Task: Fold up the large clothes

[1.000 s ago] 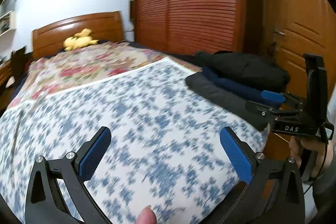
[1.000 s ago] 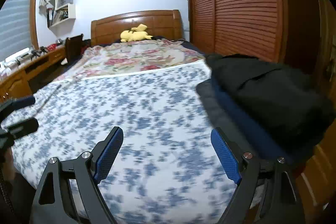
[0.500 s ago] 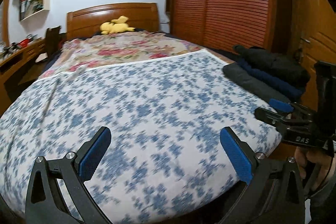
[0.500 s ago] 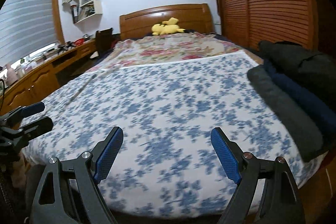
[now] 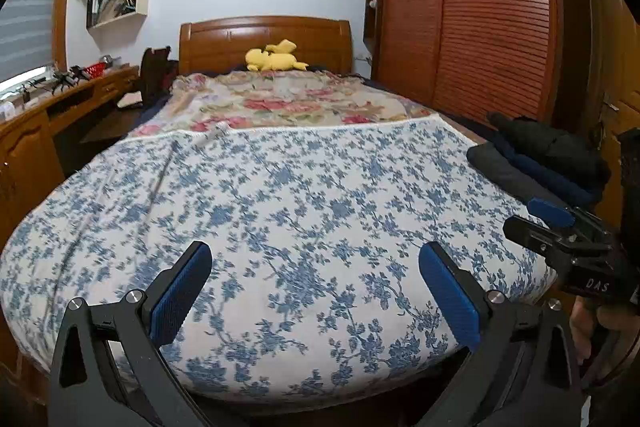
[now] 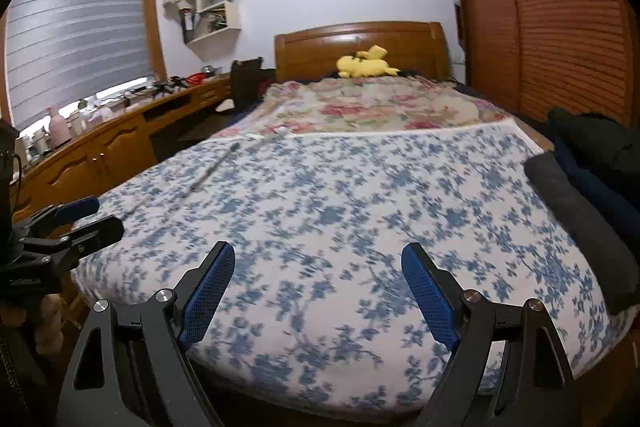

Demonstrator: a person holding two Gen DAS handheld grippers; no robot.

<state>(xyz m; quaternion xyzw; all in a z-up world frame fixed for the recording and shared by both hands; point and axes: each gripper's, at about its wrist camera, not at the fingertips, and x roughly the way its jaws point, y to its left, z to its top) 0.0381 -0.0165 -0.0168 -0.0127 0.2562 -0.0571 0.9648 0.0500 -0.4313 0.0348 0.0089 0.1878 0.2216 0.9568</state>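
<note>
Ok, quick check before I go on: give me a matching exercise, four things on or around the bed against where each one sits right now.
Things:
1. yellow plush toy
2. pile of dark clothes
3. floral blanket
4. blue-flowered sheet

Places:
A. spread over the near part of the bed
B. at the right edge of the bed, by the wardrobe
C. against the headboard
D. over the far part of the bed, beyond the white hem

Pairs: 1-C, 2-B, 3-D, 4-A
</note>
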